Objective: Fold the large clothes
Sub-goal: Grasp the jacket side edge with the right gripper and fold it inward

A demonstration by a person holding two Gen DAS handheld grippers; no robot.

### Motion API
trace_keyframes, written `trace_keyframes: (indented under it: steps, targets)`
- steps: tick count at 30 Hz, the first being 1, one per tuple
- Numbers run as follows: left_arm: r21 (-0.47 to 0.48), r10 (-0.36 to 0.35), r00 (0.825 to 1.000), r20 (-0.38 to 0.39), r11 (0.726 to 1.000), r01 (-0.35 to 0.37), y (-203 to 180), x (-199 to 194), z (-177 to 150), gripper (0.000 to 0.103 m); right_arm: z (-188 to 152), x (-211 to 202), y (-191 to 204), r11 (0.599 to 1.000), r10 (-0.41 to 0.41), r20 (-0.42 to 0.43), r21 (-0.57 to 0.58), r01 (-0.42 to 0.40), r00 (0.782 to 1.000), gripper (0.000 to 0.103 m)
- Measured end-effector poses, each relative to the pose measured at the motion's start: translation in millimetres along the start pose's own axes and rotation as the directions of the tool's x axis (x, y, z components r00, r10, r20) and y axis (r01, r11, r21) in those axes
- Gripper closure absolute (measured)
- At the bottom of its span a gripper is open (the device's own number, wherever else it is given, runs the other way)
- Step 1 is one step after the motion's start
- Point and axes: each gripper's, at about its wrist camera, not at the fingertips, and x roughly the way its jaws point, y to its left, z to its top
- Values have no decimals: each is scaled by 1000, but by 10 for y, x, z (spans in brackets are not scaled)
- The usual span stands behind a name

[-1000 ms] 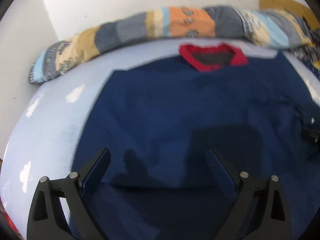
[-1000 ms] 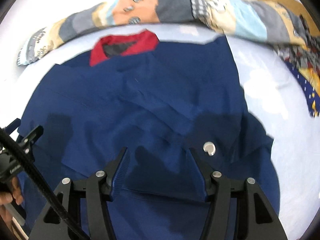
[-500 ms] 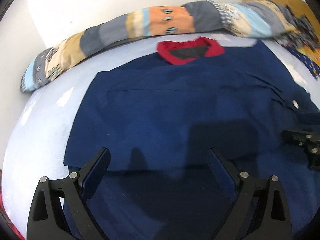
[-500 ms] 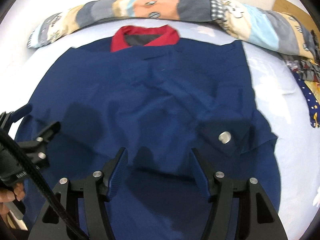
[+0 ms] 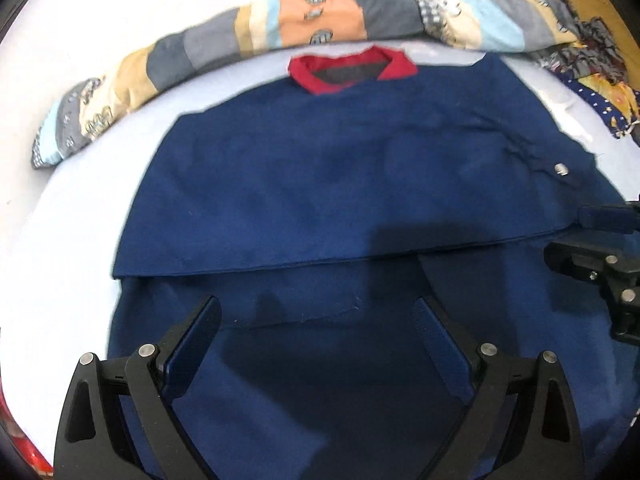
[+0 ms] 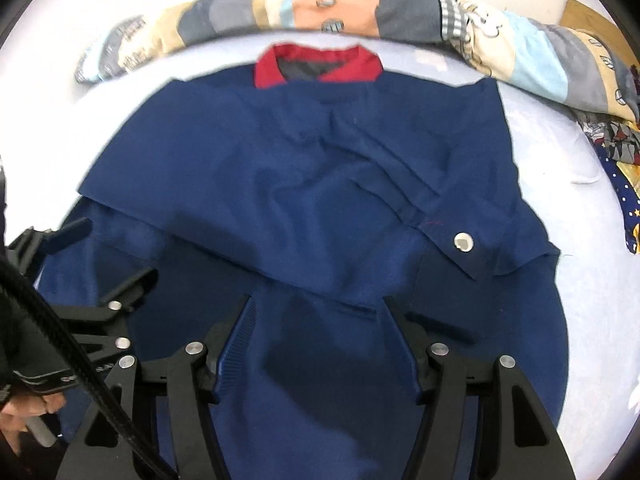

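Both the left gripper [image 5: 316, 316] and right gripper [image 6: 318, 316] have drawn back, jaws spread and empty, leaving the navy jacket [image 5: 340, 184] folded over.

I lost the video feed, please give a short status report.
Left hand-held gripper open, empty. Right hand-held gripper open, empty. Navy garment lies on bed, sleeves folded in. Patchwork quilt beyond collar, not in the way.
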Motion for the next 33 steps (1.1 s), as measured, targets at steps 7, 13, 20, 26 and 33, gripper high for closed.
trace_keyframes:
  steps: [7, 13, 20, 26, 33]
  targets:
    - [-48, -37, 997, 64, 998, 40, 27, -442, -315, 7, -325, -407, -189, 997, 35, 66, 61, -39, 997, 35]
    - [-84, -34, 995, 91, 996, 41, 95, -778, -574, 7, -753, -662, -366, 979, 104, 117, 165, -123, 988, 34]
    - [-124, -30, 992, 123, 991, 45, 254, -1039, -790, 7, -1390, -817, -478, 975, 87, 130, 193, -111, 988, 32]
    - [-138, -13, 994, 107, 990, 28, 494, -1069, -1004, 7, -1765, -1013, -797, 955, 75, 143, 273, -112, 987, 31]
    - [-192, -12, 1000, 13, 981, 14, 976, -1012, -1461, 7, -2176, -1168, -1410, 907, 18, 120, 416, -67, 993, 27]
